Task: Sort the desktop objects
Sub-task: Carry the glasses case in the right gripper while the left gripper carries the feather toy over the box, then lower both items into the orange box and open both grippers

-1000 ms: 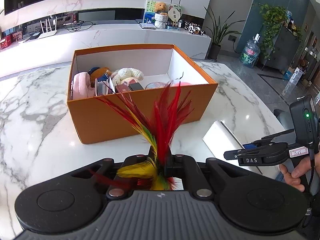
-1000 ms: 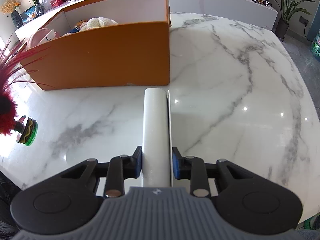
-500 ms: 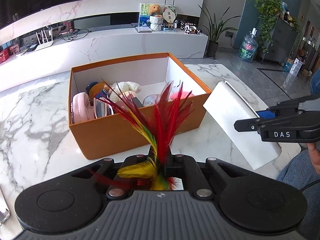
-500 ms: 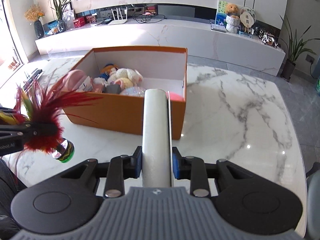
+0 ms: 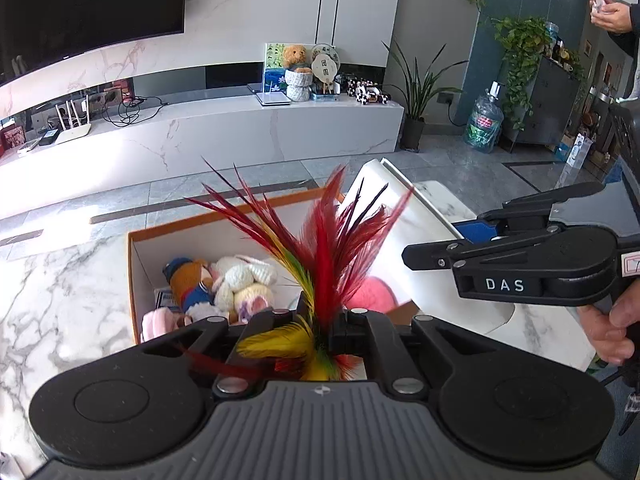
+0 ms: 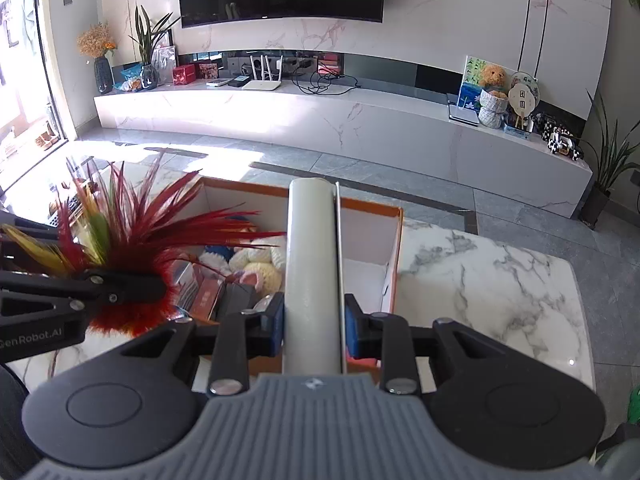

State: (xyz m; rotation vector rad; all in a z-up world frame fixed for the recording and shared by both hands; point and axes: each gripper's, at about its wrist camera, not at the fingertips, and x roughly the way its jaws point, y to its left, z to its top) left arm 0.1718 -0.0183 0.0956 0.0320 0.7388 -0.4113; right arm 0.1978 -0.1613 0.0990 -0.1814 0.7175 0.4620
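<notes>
My left gripper (image 5: 316,330) is shut on a red, yellow and green feather shuttlecock (image 5: 324,256), held above the near edge of the orange box (image 5: 192,228). It also shows in the right wrist view (image 6: 120,248). My right gripper (image 6: 314,328) is shut on a white box-like object (image 6: 312,264), held above the orange box (image 6: 394,248). In the left wrist view the white object (image 5: 404,240) sits over the box's right side, with the right gripper (image 5: 472,240) beside it. The box holds plush toys (image 5: 240,284), a pink item (image 5: 372,296) and small packets.
The box stands on a white marble table (image 6: 488,280). Beyond it are grey floor tiles and a long white TV console (image 6: 320,120) with a router, cables, a teddy bear and plants. A water bottle (image 5: 484,124) stands on the floor.
Both grippers rose and moved forward over the orange box with their loads. The white object has come in above the box's right side, close to the shuttlecock.
</notes>
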